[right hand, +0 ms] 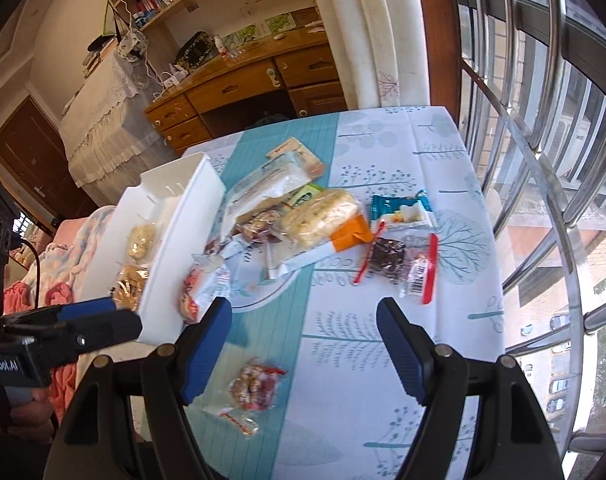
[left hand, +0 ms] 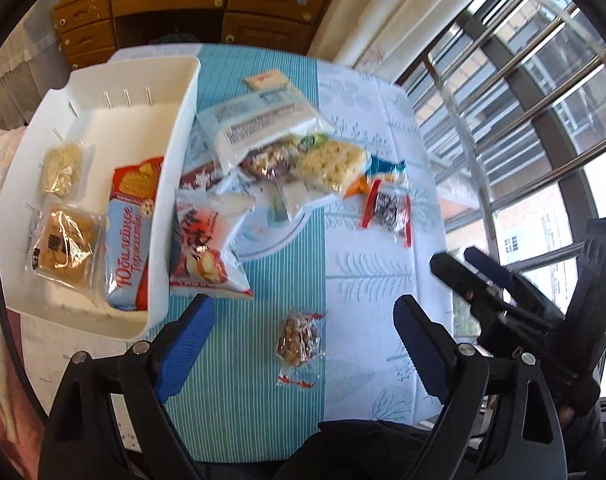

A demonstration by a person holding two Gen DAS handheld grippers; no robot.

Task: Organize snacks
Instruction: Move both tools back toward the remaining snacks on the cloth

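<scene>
Nearest, a small clear-wrapped nut bar (left hand: 300, 340) lay alone on the bench (left hand: 367, 276), below and between the spread, empty jaws of the left gripper (left hand: 303, 354). The right gripper (right hand: 303, 354) also hung over it, jaws apart and holding nothing. Farther off, a white bin (left hand: 175, 152) held a red biscuit pack (left hand: 133, 236) and two wrapped cakes beside a heap of snacks (left hand: 287, 152).
</scene>
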